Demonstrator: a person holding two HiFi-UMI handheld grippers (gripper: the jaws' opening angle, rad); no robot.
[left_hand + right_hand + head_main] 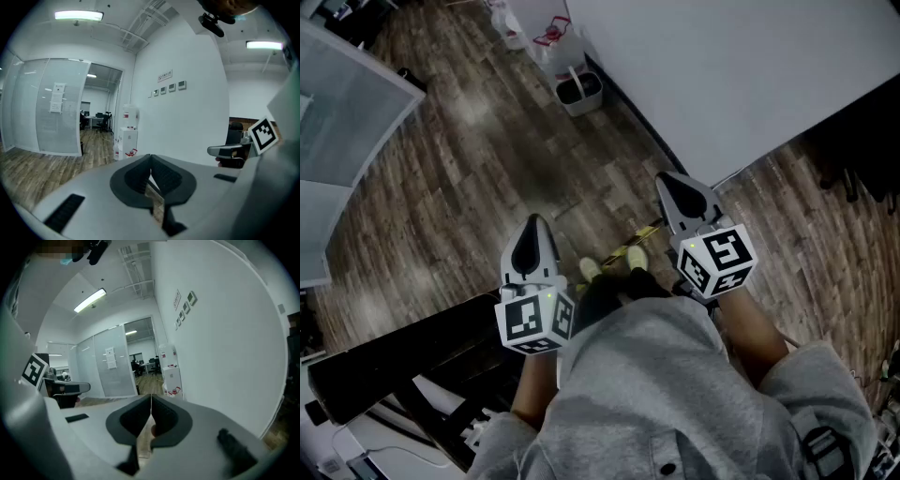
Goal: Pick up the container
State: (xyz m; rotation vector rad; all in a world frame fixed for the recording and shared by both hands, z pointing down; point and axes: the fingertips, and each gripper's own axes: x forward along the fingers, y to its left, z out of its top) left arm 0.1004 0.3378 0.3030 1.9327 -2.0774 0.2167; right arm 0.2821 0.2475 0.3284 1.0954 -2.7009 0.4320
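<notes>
The container isn't clearly in sight: search stage. Grey left tongs (533, 223) and grey right tongs (664, 180) are clenched, empty; next, find it, then unclench.

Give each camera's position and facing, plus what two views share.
Head view: on the head, steeply down at wood floor; left gripper, right gripper, grey sweatshirt show.
Left gripper view: along its shut jaws toward white wall; right gripper's cube at right.
Right gripper view: likewise, shut jaws; left gripper's cube at left.
Shared: both gripper views show the water dispenser.
</notes>
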